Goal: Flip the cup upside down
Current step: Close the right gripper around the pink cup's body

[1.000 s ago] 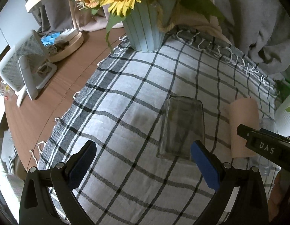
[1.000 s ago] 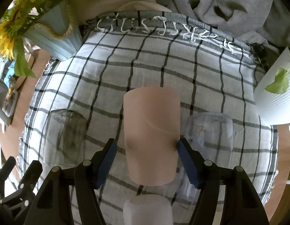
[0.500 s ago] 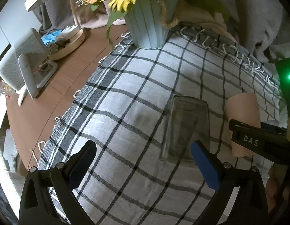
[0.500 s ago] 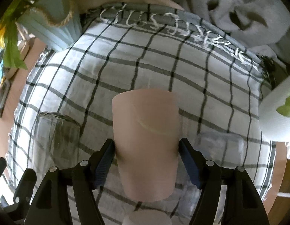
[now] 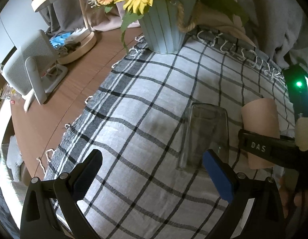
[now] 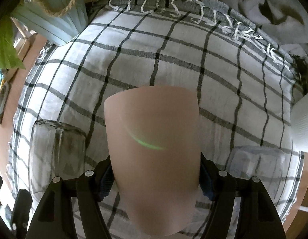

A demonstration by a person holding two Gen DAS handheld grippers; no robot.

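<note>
A beige cup [image 6: 154,139] stands on the checked cloth [image 6: 173,49], wider end down, and fills the middle of the right wrist view. My right gripper [image 6: 155,181] is shut on the beige cup, blue pads against both of its sides. In the left wrist view the beige cup [image 5: 259,119] stands at the right with the right gripper's black finger [image 5: 267,147] across it. My left gripper [image 5: 154,171] is open and empty, low over the cloth. A clear glass [image 5: 205,135] stands upside down just beyond its right pad.
A pale blue vase [image 5: 163,22] of sunflowers stands at the cloth's far edge. A second clear cup [image 6: 255,167] sits right of the beige cup, with a white pot [image 6: 303,123] beyond. A white device [image 5: 28,69] and a wooden lamp base [image 5: 78,45] stand on the brown table at left.
My right gripper has moved forward and closed onto the beige cup, which now looks larger. The left gripper has stayed open and drifted slightly.
</note>
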